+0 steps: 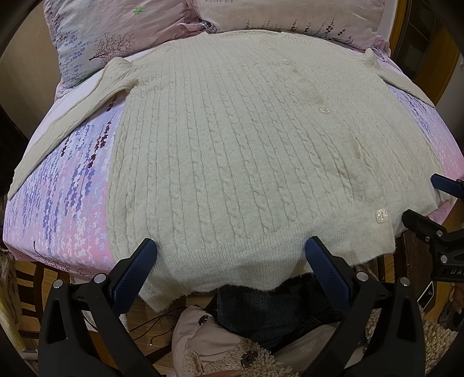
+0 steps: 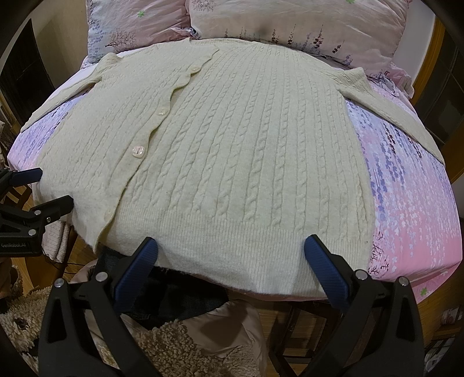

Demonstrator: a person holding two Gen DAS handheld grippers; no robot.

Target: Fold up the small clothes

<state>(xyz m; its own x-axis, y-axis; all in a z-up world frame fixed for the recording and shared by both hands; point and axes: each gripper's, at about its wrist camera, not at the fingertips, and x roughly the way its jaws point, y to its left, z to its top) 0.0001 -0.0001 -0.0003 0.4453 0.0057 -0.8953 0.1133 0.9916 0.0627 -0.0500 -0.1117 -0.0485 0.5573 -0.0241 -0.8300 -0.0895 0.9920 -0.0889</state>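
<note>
Cream cable-knit cardigan (image 1: 232, 139) lies face up, buttoned, spread flat on the floral bedsheet (image 1: 72, 208), sleeves angled out to either side, hem overhanging the near bed edge. Laid out this way, presumably, so the sleeves can fold inward first. Left gripper (image 1: 231, 255) straddles the hem, jaws apart, nothing clamped; right gripper (image 2: 231, 253) likewise spread over the hem's other half. Contact between fingers and knit is unclear. Pillows (image 2: 290, 26) sit behind the collar.
</note>
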